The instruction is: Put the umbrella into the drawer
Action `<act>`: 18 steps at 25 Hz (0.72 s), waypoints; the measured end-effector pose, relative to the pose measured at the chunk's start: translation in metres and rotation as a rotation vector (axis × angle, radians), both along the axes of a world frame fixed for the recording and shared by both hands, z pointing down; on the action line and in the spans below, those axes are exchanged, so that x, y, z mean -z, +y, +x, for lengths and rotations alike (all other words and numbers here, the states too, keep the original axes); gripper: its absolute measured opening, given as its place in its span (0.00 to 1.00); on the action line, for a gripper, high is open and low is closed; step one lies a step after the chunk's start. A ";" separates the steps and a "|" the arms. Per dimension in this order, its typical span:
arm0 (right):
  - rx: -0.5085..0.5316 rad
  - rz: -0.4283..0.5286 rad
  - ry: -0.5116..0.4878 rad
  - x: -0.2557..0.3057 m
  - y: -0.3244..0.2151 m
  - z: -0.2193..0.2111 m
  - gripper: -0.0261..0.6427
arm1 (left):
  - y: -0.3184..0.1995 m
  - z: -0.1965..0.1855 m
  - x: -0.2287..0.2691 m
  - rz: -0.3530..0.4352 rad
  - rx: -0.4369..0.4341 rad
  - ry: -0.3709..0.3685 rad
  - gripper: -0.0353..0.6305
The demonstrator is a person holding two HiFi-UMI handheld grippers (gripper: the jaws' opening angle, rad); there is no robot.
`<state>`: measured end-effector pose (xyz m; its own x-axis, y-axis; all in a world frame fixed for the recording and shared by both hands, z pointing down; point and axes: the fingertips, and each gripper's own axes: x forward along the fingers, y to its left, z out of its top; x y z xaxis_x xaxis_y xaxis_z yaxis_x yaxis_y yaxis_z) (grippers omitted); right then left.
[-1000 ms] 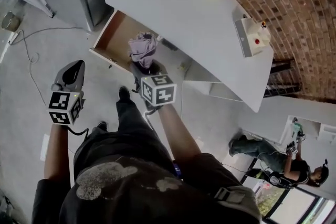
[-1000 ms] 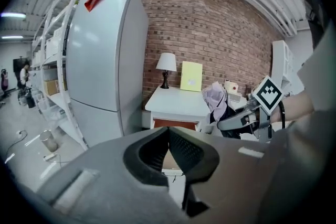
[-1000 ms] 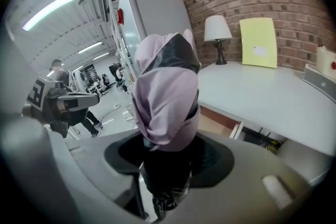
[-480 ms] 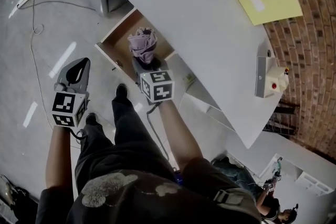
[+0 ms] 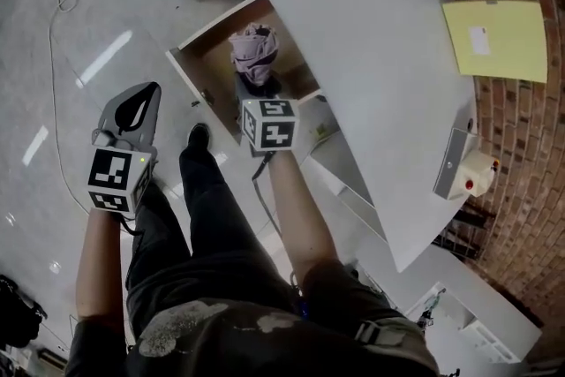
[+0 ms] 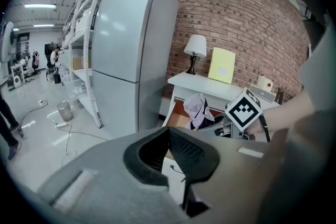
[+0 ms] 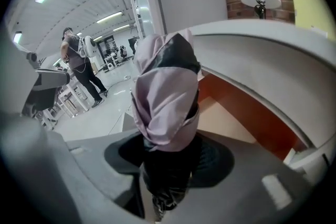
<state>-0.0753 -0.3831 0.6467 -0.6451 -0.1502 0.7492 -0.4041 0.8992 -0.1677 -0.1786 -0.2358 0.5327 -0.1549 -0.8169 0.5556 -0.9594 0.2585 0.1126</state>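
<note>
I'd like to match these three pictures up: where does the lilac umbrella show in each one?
Head view: the umbrella is at upper centre, over the open drawer.
Left gripper view: the umbrella is small, right of centre, in front of the drawer.
Right gripper view: the umbrella is large, dead centre.
Shared landmark: the white desk.

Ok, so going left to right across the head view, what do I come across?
left gripper → umbrella → white desk → yellow envelope
</note>
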 end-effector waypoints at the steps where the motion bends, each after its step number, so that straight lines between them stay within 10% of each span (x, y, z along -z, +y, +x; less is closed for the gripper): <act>1: 0.002 -0.002 0.005 -0.008 -0.001 -0.002 0.37 | 0.001 -0.002 -0.005 0.001 0.013 0.007 0.07; 18: -0.055 -0.086 0.122 -0.108 -0.027 -0.003 0.37 | 0.002 0.008 -0.070 -0.036 0.091 0.123 0.07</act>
<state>-0.0781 -0.4096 0.7546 -0.5407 -0.1143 0.8334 -0.4745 0.8595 -0.1900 -0.1709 -0.2343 0.6024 -0.1562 -0.7819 0.6035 -0.9115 0.3494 0.2168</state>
